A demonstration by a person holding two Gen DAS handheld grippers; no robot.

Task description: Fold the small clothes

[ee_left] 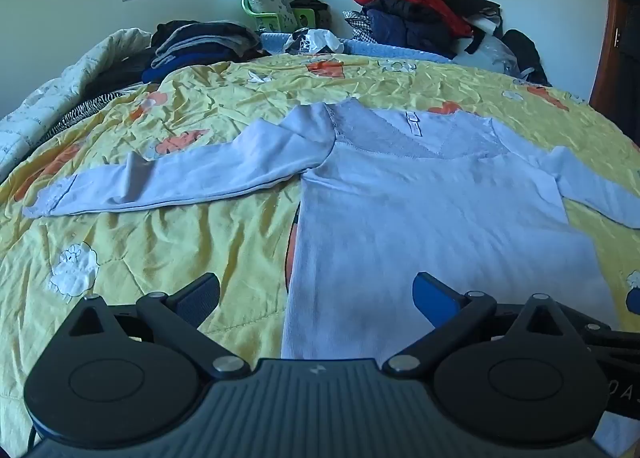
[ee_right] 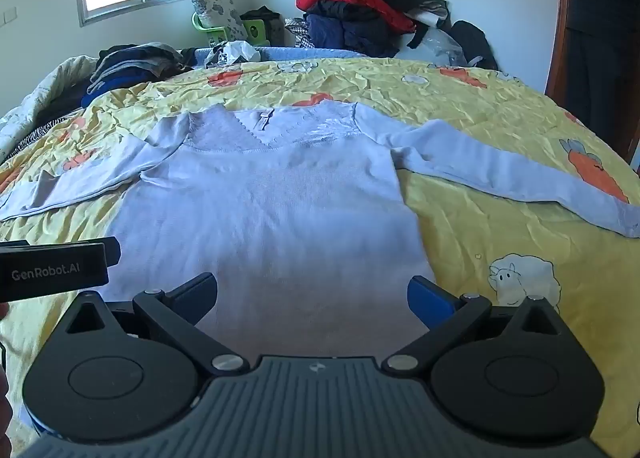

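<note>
A pale lilac long-sleeved top (ee_left: 420, 217) lies flat and face up on the yellow bedspread, both sleeves spread out to the sides; it also shows in the right wrist view (ee_right: 272, 209). My left gripper (ee_left: 316, 294) is open and empty, just above the top's lower left hem. My right gripper (ee_right: 312, 294) is open and empty over the lower middle of the top. The left gripper's body (ee_right: 52, 270) shows at the left edge of the right wrist view.
The yellow bedspread (ee_left: 160, 242) with sheep and carrot prints covers the bed. A stack of dark folded clothes (ee_left: 200, 45) sits at the far left. A heap of red and dark jackets (ee_left: 424, 13) is piled at the far right. A wooden door (ee_right: 560, 37) stands at right.
</note>
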